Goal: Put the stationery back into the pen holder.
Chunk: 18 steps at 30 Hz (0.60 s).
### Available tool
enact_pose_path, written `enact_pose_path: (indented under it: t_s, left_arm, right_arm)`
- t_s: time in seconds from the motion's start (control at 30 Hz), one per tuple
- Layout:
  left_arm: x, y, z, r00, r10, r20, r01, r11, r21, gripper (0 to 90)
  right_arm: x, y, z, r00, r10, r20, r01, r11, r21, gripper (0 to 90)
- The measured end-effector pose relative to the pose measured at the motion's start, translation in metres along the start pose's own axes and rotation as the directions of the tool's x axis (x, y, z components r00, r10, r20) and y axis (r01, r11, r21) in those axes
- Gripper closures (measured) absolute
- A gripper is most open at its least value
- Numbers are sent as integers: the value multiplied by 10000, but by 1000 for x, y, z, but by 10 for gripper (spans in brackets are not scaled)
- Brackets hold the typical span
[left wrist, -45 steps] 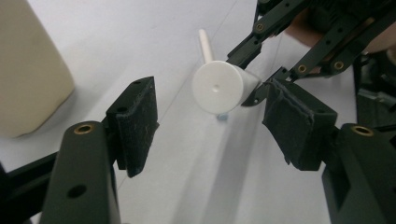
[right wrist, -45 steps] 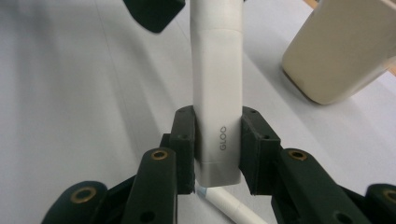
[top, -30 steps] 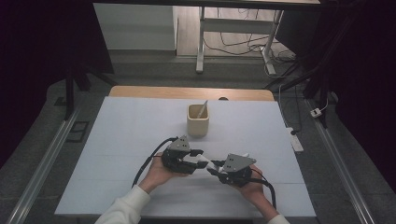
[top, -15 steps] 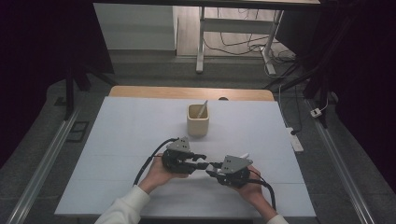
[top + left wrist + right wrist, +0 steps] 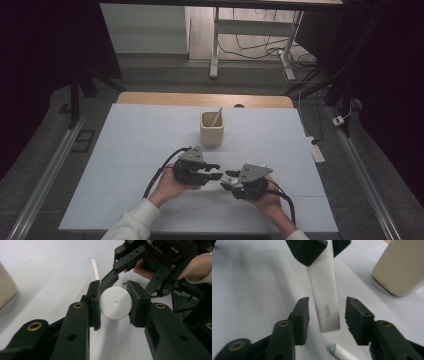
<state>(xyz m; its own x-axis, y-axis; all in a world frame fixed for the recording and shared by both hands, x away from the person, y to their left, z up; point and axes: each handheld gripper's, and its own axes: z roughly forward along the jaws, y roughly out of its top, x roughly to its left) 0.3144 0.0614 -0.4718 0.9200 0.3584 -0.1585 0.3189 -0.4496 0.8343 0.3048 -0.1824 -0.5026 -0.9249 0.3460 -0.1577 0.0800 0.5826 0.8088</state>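
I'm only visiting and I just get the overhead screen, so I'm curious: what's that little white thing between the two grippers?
Observer: It's a white tube. The left gripper is shut on its round cap end.
Visitor: Is the other gripper gripping it too?
Observer: No. The right gripper is open, with one jaw on either side of the tube's flat end and a gap on both sides.
Visitor: Anything else down there I can't make out?
Observer: A small white rod lies on the table, just below the tube's flat end in the right gripper view.
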Motion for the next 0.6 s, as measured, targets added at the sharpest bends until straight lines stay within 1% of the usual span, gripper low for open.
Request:
enact_pose_path:
  t_s: [0.1, 0.17, 0.37, 0.43, 0.6]
  left_arm:
    - [2, 0, -4, 9999, -43, -158, 43, 10000, 1, 659]
    - [3, -1, -6, 9996, -68, -284, 67, 10000, -39, 659]
    - [6, -1, -12, 9984, -88, -554, 88, 10000, 7, 659]
    - [8, -2, -14, 9980, -133, -620, 134, 9999, -2, 658]
    - [10, -2, -18, 9971, -168, -741, 169, 9999, 6, 658]
  right_arm:
    - [-1, -1, -1, 9998, 170, 59, -170, 9998, -65, 464]
    - [-3, -2, -2, 9996, 270, 93, -269, 9996, -73, 452]
    - [-8, -6, -5, 9977, 661, 163, -659, 9977, -154, 440]
    - [-10, -8, -7, 9971, 722, 222, -720, 9974, -105, 438]
    - [-13, -12, -11, 9958, 860, 308, -855, 9961, -198, 437]
